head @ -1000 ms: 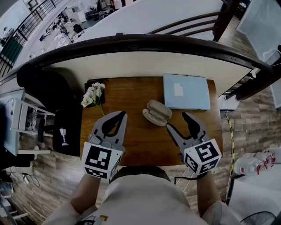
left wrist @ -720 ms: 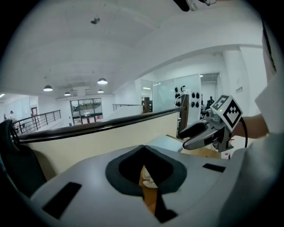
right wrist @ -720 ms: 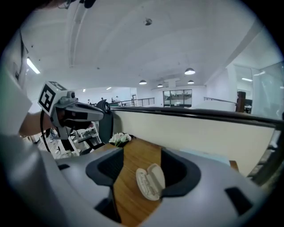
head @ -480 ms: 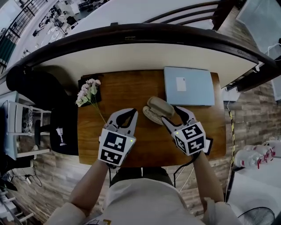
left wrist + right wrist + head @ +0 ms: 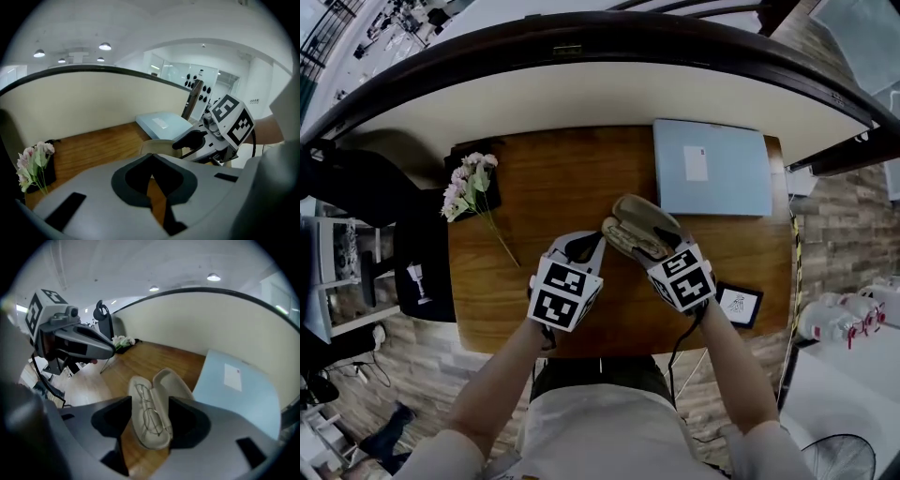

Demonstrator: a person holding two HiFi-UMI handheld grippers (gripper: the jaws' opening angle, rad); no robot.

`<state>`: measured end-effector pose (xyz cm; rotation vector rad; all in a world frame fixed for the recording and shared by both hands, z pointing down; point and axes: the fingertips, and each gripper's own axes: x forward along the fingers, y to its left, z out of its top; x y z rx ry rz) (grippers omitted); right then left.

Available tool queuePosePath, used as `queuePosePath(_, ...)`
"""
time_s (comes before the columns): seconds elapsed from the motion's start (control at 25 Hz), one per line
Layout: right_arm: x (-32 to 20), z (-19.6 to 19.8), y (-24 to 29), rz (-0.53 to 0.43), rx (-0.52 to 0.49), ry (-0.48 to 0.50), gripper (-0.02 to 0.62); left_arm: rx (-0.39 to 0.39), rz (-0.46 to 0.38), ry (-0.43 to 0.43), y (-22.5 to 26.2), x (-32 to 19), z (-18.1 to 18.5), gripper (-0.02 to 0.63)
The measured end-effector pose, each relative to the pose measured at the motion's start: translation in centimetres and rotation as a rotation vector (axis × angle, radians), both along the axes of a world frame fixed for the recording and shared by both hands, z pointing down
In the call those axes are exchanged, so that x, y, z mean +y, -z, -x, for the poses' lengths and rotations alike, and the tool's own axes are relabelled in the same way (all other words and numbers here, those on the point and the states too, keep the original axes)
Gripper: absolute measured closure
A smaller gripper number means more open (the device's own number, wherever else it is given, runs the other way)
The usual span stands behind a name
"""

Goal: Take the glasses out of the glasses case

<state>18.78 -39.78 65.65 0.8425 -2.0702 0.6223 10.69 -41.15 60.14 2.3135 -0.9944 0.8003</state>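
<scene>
An open beige glasses case (image 5: 636,225) lies mid-table, its lid (image 5: 171,383) tipped back. Thin wire-rimmed glasses (image 5: 151,414) rest in its lower half. My right gripper (image 5: 652,248) is open and straddles that half, one finger on each side (image 5: 150,401); its jaws have just been closing a little, and no pad visibly presses the case. My left gripper (image 5: 586,244) hovers just left of the case, fingertips together (image 5: 151,157), with nothing in them. The case's edge (image 5: 157,146) shows just beyond them.
The wooden table (image 5: 544,178) carries a pale blue folder (image 5: 711,169) at the back right, a bunch of flowers (image 5: 464,183) at the back left and a small black-framed card (image 5: 738,305) at the front right. A curved partition runs behind the table.
Both grippers have come down and forward to the case. The right one now has the case between its fingers; the left one has drawn up beside it.
</scene>
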Motion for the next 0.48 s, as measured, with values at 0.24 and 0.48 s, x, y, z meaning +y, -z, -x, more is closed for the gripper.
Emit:
queuePosePath(0.24, 0.2, 1.3, -3.7, 0.04, 0.057, 0.078, 0.374, -0.046, 0.094, -0.019, -5.5, -0.2, -0.6, 0.604)
queuePosePath(0.48, 1.0, 2.3, -5.9, 0.054, 0.146, 0.166, 0.394, -0.068, 0.138, -0.042, -8.4, 0.7, -0.4, 0.604)
